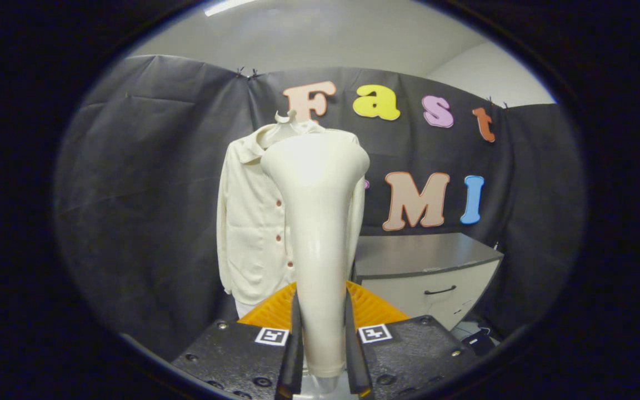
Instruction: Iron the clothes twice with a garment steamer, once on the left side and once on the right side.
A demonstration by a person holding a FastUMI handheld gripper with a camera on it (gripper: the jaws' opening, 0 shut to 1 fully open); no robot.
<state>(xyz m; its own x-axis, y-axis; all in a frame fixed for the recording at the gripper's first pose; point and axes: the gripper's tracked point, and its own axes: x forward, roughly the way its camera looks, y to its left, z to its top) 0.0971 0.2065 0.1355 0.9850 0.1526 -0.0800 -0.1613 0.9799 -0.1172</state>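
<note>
Claw (323, 355): black textured blocks, screws, two square markers, seemingly ribbed orange part behind.

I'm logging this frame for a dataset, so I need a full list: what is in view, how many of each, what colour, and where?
Garment steamer: one, cream, upright between the fingers, its wide head in front of the shirt.
Shirt: one, cream with small reddish buttons, hanging beyond the steamer against the black cloth wall.
Hanger: one, pale, top showing above the shirt's collar.
Cabinet: one, grey top, pale front with a dark drawer handle, beside the shirt.
Cables: dark, on the floor below the cabinet; count unclear.
Gripper: one, both fingers pressing on the steamer's handle.
</note>
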